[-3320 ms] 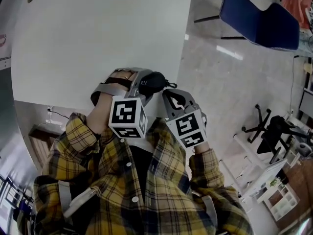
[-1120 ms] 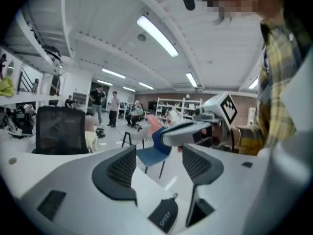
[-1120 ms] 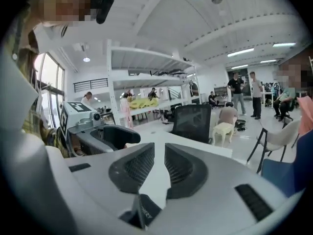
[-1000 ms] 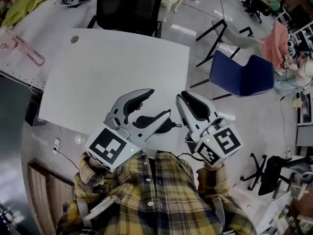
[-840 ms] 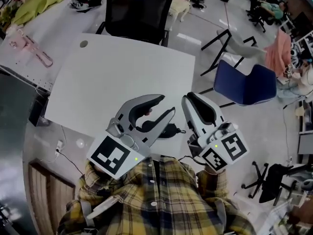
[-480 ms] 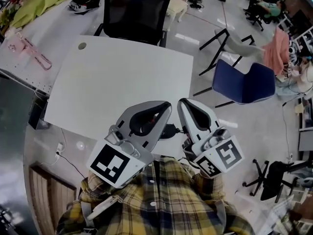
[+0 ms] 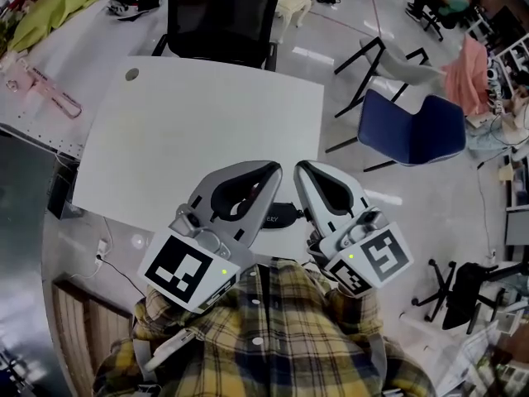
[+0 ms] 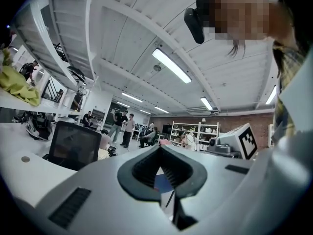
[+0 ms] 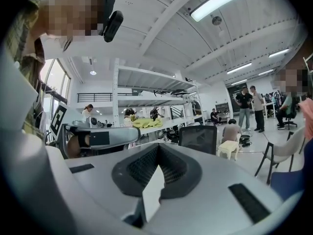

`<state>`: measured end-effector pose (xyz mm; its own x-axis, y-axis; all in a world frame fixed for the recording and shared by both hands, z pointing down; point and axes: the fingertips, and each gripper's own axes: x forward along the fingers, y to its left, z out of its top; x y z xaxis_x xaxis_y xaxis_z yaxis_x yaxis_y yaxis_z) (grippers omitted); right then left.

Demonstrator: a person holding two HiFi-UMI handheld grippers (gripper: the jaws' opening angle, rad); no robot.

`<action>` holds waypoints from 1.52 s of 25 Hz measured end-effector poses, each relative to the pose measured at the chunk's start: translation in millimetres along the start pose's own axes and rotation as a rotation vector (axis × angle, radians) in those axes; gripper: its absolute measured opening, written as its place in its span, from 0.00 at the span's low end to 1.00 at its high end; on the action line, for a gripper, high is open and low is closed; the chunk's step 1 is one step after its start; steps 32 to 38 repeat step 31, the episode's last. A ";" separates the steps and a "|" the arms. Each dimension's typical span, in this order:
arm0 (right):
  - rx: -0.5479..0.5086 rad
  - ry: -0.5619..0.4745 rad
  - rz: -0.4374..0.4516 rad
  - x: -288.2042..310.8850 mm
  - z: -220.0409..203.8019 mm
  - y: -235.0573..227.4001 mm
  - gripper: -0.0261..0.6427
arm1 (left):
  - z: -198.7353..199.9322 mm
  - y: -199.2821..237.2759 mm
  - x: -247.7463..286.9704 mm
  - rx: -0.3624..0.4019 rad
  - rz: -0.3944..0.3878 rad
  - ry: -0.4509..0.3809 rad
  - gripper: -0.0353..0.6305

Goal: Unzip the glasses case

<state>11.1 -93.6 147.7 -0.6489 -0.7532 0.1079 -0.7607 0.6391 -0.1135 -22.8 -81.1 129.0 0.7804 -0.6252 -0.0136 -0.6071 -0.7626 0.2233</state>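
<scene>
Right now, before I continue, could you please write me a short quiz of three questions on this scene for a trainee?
1. True or false: the left claw is open.
2. The chair beyond the white table is: A red, B black, C green?
3. In the head view, which dark thing shows between the left claw and the right claw?
Key: 1 false, its jaws are together; 2 B; 3 the glasses case.
</scene>
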 end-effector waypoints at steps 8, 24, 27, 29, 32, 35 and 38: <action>-0.013 0.025 -0.005 4.1 -5.6 -3.5 0.04 | -0.2 6.0 5.1 -0.016 -0.006 0.005 0.06; 0.003 0.059 -0.009 6.9 -22.0 -7.7 0.04 | -7.3 7.2 13.4 -0.024 -0.026 0.026 0.06; 0.000 0.058 -0.010 6.0 -20.9 -7.5 0.04 | -6.8 5.7 14.1 -0.023 -0.032 0.026 0.06; -0.002 0.058 -0.010 5.0 -20.2 -7.5 0.04 | -6.5 4.1 14.7 -0.023 -0.037 0.025 0.06; -0.004 0.059 -0.010 3.9 -19.8 -7.7 0.04 | -6.4 2.3 15.5 -0.024 -0.041 0.025 0.06; -0.004 0.059 -0.010 3.9 -19.8 -7.7 0.04 | -6.4 2.3 15.5 -0.024 -0.041 0.025 0.06; -0.004 0.059 -0.010 3.9 -19.8 -7.7 0.04 | -6.4 2.3 15.5 -0.024 -0.041 0.025 0.06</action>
